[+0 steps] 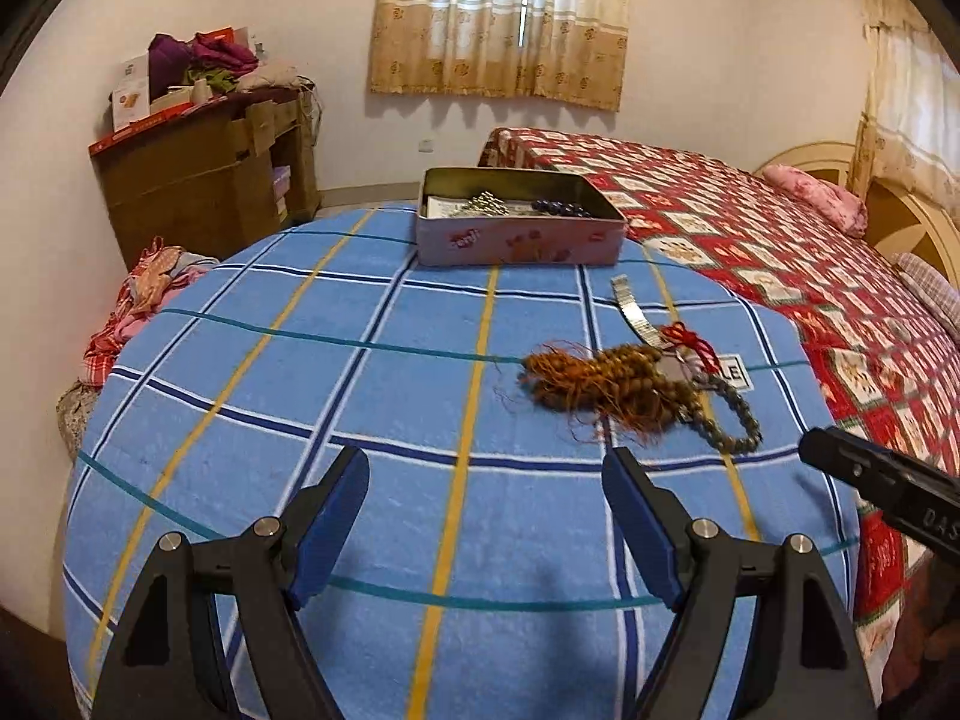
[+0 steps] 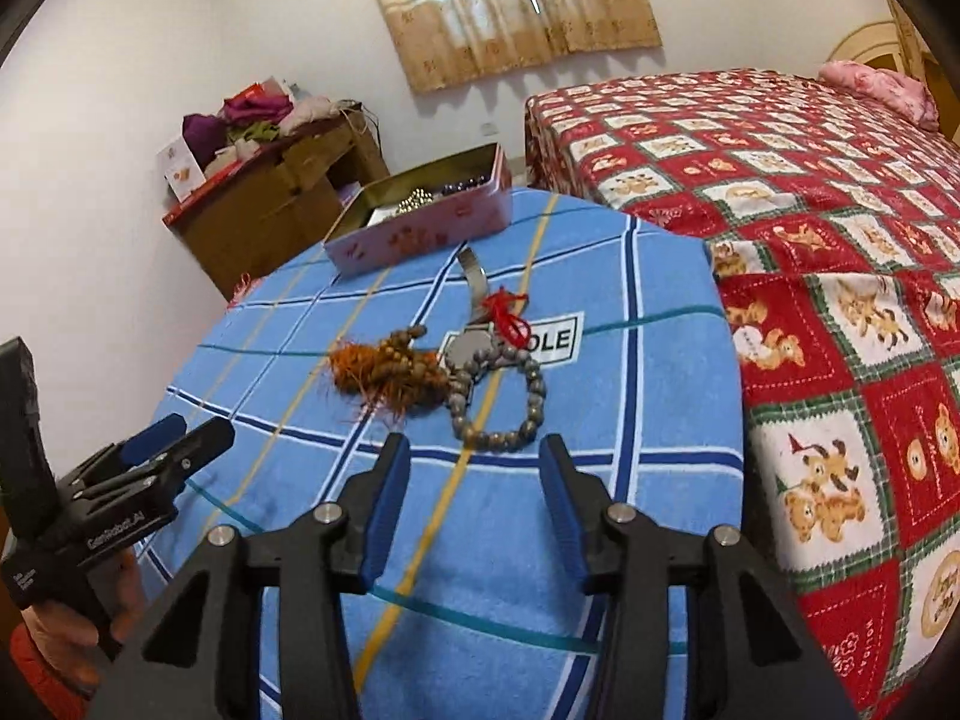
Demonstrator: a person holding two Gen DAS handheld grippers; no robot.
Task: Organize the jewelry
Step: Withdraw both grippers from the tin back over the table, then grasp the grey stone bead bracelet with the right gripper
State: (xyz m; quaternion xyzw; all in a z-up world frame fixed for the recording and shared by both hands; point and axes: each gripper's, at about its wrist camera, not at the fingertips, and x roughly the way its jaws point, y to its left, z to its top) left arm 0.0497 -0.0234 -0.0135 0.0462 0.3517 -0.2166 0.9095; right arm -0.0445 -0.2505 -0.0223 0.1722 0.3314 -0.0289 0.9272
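On a blue checked cloth (image 2: 660, 408), a grey beaded bracelet (image 2: 531, 402), a brown bead string with orange tassels (image 2: 390, 369), a red knotted cord (image 2: 510, 312) and a metal watch band (image 2: 474, 276) are heaped together. Behind them a pink rectangular tin (image 2: 420, 228) with its lid off is seen holding more beads. The left gripper (image 1: 486, 510) is held wide open and empty. The right gripper (image 2: 477, 474) is parted, nothing between its pads, just short of the bracelet.
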